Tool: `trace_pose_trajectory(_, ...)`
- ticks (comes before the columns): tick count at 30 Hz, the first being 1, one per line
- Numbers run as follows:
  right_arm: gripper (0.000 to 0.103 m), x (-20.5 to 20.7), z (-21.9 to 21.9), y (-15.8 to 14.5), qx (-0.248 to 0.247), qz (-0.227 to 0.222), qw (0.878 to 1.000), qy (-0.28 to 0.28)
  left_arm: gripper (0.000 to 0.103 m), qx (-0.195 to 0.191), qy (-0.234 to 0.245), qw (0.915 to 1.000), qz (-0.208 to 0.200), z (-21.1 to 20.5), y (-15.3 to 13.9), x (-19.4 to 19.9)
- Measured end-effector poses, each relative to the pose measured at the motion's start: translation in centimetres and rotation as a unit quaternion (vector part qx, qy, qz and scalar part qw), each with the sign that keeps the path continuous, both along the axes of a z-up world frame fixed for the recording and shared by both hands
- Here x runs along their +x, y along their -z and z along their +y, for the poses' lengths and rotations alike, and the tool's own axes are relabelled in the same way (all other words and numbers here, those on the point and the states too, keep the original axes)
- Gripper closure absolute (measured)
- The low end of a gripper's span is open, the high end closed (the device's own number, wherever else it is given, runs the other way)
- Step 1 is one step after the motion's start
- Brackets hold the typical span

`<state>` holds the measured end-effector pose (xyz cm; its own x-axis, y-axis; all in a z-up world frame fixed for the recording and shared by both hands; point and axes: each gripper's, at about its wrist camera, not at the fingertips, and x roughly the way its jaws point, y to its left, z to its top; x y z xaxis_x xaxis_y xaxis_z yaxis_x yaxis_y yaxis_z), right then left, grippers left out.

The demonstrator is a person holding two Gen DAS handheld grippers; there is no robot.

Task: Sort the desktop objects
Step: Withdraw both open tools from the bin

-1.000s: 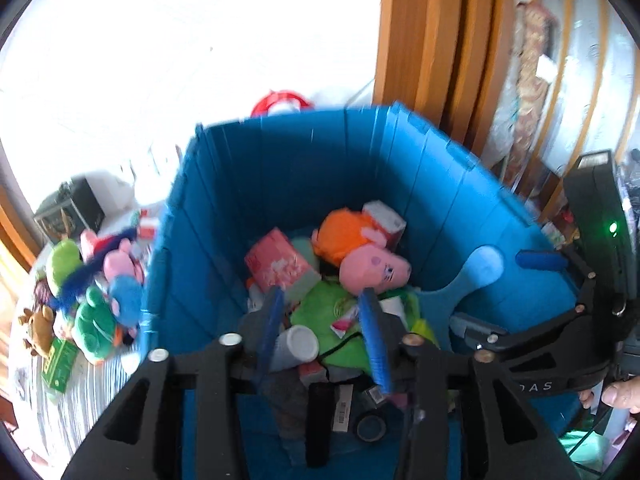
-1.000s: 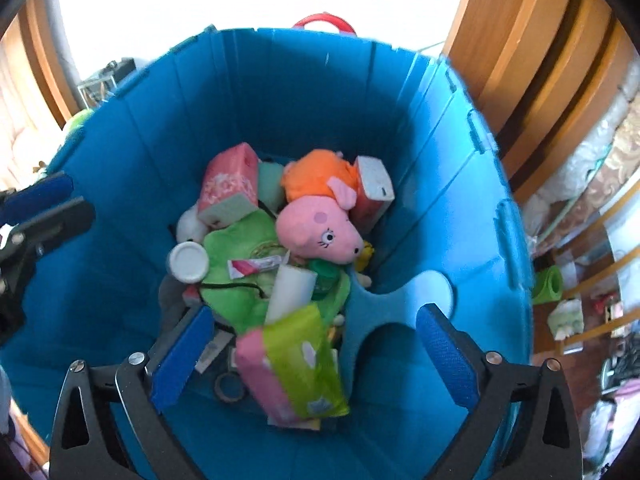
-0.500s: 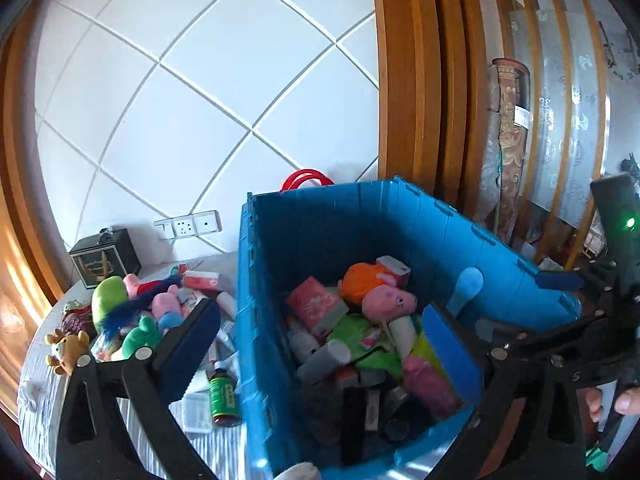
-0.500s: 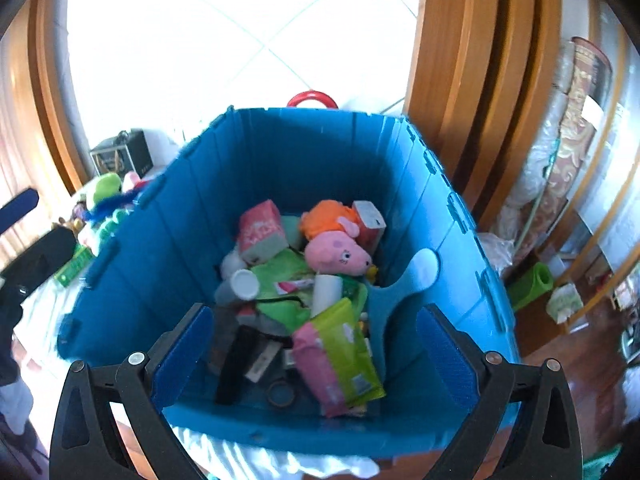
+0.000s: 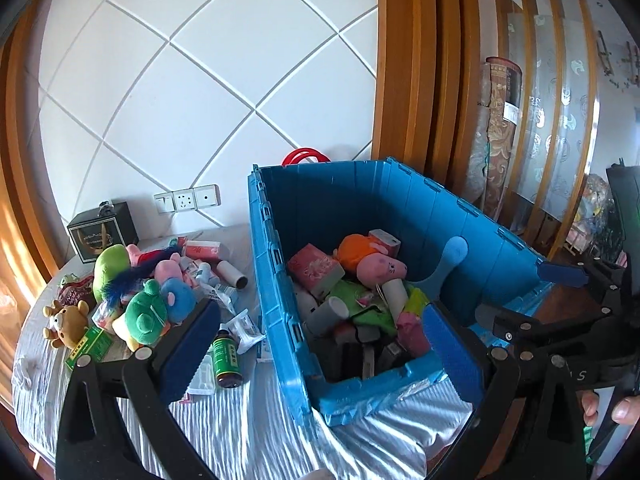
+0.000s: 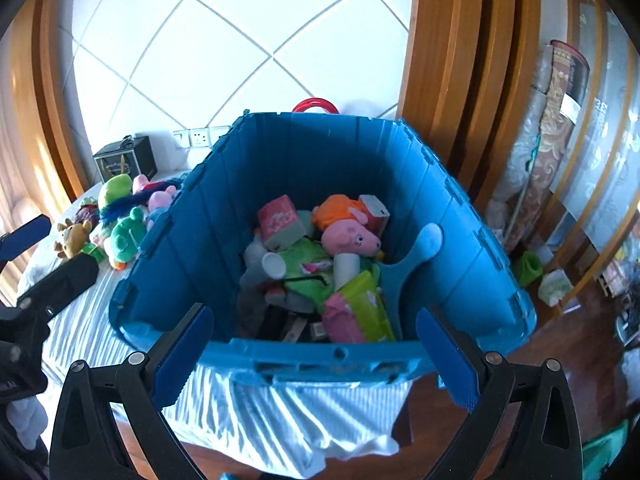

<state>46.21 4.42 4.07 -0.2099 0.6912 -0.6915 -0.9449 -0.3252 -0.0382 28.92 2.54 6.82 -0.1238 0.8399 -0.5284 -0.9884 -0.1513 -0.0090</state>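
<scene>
1. My counter [image 5: 248, 432] is covered with a striped silvery-white cloth.
2. The blue crate [image 5: 276, 280] stands on it at the right end.
3. Left of the crate lies a heap of plush toys [image 5: 148, 312] and small boxes.
4. A green-labelled bottle [image 5: 226, 358] lies near the crate.
5. A black box [image 5: 103, 232] stands at the wall.

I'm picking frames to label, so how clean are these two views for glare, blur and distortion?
Left wrist view: sharp, strong fisheye bending of the wall tiles, warm glare at the left edge, sunlit sheen on the tablecloth. Right wrist view: softer, tiled wall overexposed, rolled rug at the right edge slightly smeared, blue crate contents still readable.
</scene>
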Motion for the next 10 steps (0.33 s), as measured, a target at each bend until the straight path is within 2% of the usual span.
trace_pose_trajectory(10,0.000,-0.2,-1.9,0.3,0.004,0.007,1.000,0.006,0.000,0.007,-0.007,0.9999,0.009,-2.5,-0.1,0.0)
